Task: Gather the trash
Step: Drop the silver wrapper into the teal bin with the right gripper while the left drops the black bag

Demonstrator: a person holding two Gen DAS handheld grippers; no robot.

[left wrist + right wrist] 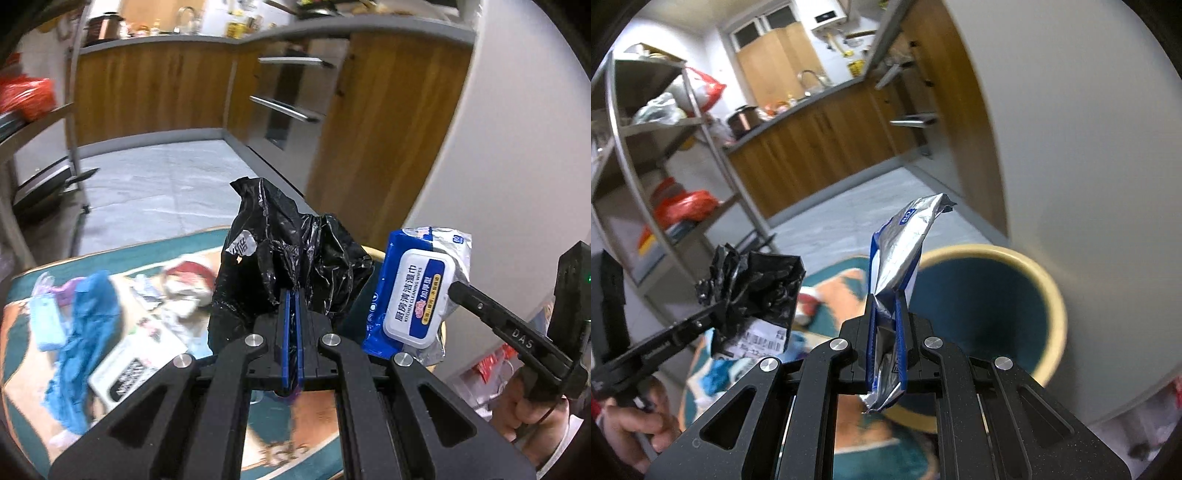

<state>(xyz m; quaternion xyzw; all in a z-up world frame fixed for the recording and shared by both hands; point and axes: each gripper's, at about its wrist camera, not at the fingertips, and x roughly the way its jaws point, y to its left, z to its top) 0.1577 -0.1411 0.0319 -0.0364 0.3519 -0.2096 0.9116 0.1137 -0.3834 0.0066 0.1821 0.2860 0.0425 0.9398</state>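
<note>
Trash lies scattered over the patterned table [22, 291], while two pieces are already lifted clear of it in the grippers. Beyond the table's far right edge stands the round bin [1058, 310], cream-rimmed with a dark teal inside, its mouth open toward the right wrist camera; this looks like the place both loads are bound for. On the table's left side rest a crumpled blue cloth [90, 332], a white printed box [129, 362] just beside it, and smaller wrappers and paper scraps toward the far edge, blurred and hard to name. The left gripper [293, 306] is clamped fully closed on a crumpled black plastic bag [295, 251], which stands up above the jaws over the middle of the table. The right gripper [886, 314] is pinched narrowly on a blue wet wipes pack [905, 243], its long axis running up and away from the jaws, its free end leaning toward the bin. Judging from these views, the right hand is the nearer to the bin, which sits just ahead and to the right of its fingers, so the pack likely goes in first.
</note>
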